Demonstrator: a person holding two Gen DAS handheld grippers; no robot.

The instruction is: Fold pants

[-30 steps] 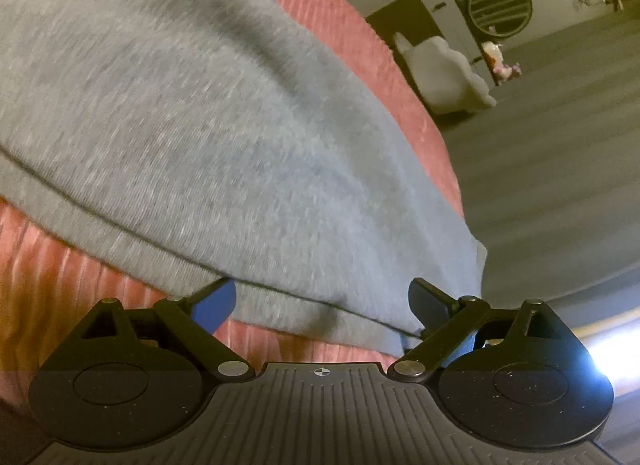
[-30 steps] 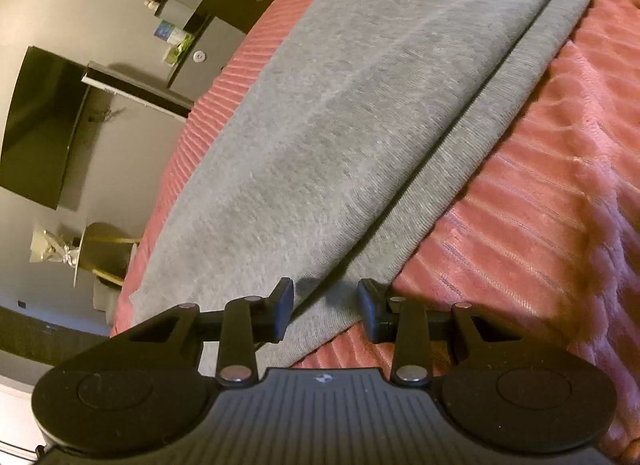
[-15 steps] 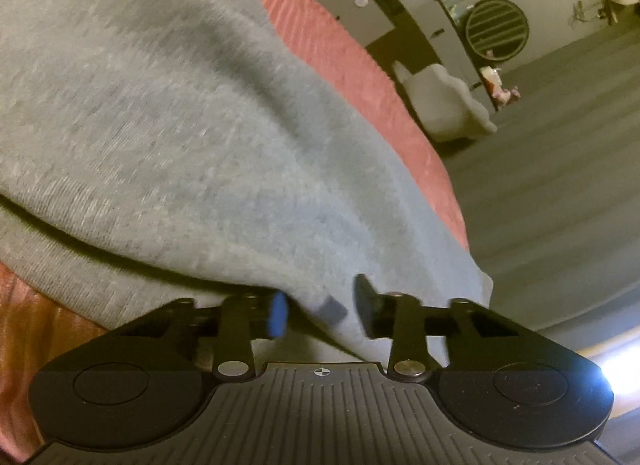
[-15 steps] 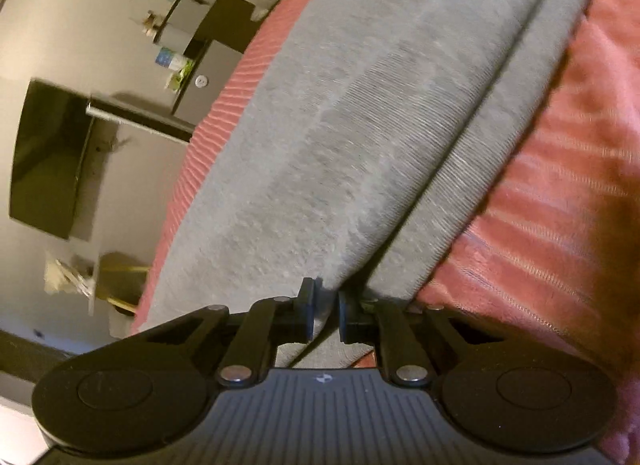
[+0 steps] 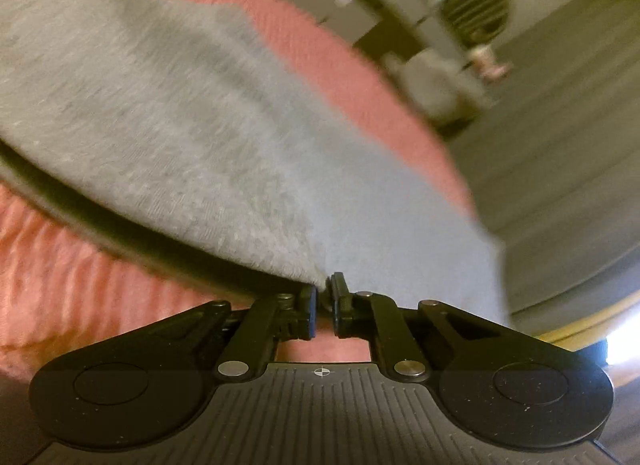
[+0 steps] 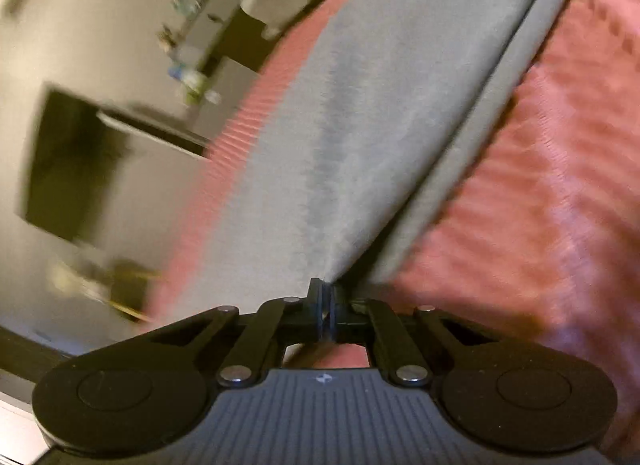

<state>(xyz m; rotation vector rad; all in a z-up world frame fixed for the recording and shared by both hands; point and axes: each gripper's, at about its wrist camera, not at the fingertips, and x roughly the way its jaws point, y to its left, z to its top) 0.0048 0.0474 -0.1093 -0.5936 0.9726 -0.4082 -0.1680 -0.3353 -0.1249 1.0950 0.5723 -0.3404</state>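
Pants (image 5: 168, 113): grey knit, lay lengthwise on the bed, over a ribbed pink bedspread (image 5: 60, 265); seen from the right wrist (image 6: 380, 105) they ran in a long strip toward the far edge, two layers stacked, the lower layer (image 6: 452, 193) showing as a band along one side; upper layer was raised off the lower at the near end, with a dark gap beneath it in the left view.

Handling, as judged: soft, limp, light fabric; no stiffness, so it would sag between two held points and drape wherever unsupported; knit surface looked grippy rather than slick; not fragile. Best taken at the edge or corners, one hold per side, so the span stayed taut enough to carry over; a pinch in mid-panel would likely bunch it.

Left tongs (image 5: 323, 305): pressed nearly together, pinching the near edge of the upper layer; cloth rose straight from the tips. Right tongs (image 6: 325, 315): pressed together on the same garment's near edge, fabric fanning out from the pinch.

Surroundings blurred: dark screen (image 6: 76, 169) on a wall, a cabinet with small items (image 5: 400, 1), grey floor (image 5: 560, 145).
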